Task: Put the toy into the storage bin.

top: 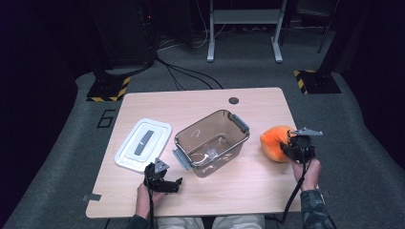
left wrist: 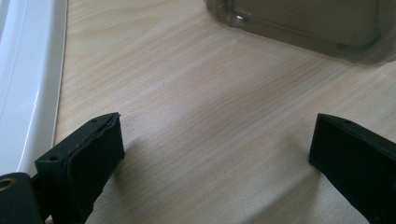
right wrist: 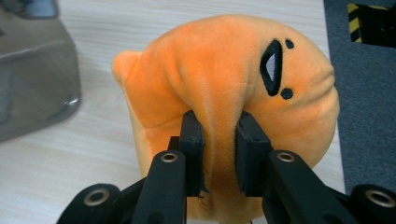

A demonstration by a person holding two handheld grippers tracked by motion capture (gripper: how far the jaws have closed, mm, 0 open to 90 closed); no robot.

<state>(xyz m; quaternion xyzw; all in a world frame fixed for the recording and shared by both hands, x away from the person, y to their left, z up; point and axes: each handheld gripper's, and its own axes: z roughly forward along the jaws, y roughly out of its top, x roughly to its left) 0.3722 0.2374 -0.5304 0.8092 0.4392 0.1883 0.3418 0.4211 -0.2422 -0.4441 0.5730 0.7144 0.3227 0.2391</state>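
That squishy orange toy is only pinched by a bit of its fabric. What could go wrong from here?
The right gripper is shut on just a fold of the orange plush toy, so the toy might slip out when lifted. The toy sits near the table's right edge; if dropped it could fall to the floor. The clear plastic box stands close beside it, and its raised end handle could snag the hanging toy on the way in.

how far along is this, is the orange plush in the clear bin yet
Not yet. Done: the white lid is off, lying on the table left of the empty clear bin. In hand: the right gripper is shut on a fold of the orange plush, which sits right of the bin. The left gripper is open over bare wood. Left: probably lifting the plush into the bin.
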